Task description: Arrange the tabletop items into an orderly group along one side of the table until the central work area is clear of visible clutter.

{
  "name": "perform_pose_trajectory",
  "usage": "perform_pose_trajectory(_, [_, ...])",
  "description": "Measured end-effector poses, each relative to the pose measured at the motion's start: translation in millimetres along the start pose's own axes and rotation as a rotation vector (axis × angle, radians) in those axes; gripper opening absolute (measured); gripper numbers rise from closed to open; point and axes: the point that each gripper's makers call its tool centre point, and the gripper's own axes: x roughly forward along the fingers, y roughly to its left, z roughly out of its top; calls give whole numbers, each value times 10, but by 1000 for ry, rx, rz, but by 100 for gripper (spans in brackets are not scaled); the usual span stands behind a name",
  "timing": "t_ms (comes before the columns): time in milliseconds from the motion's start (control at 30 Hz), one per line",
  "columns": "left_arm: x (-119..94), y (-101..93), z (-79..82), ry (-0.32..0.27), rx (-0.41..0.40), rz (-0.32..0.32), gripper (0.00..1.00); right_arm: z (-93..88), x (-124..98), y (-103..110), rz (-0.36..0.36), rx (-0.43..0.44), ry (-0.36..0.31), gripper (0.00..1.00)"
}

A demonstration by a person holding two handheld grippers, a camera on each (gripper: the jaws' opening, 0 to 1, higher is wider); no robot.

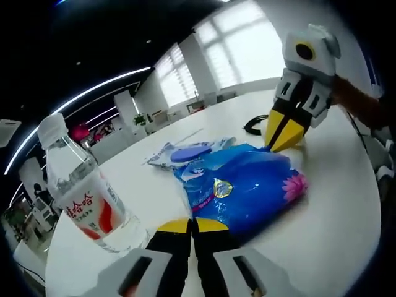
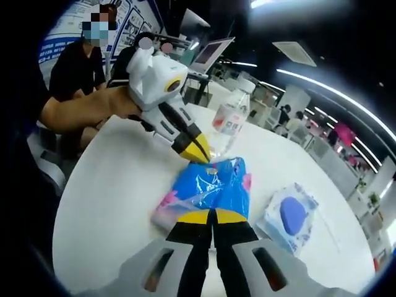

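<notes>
Both grippers, left (image 1: pixel 193 226) and right (image 2: pixel 212 216), fingers together, are pinching opposite ends of the blue tissue pack (image 1: pixel 247 189) lying mid-counter (image 1: pixel 334 247), while the water bottle (image 1: pixel 83 192) and blue-lidded wipes packet (image 2: pixel 291 216) are sitting nearby, so grouping looks barely begun.

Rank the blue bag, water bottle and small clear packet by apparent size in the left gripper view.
1. blue bag
2. water bottle, though nearness to the camera inflates it, so the top two are unsure
3. small clear packet, smallest and farther off

Bright window glare, fisheye edges, soft focus
</notes>
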Motion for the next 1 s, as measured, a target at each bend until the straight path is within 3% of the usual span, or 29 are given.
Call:
perform_pose_trajectory(500, [-121,137,258,-73,-1,19,0,213,-127,-108,-33,-15,-31,0])
perform_pose_trajectory(1000, [-251,229,564,-92,56,25,1,474,-305,-274,-75,-39,-65,0])
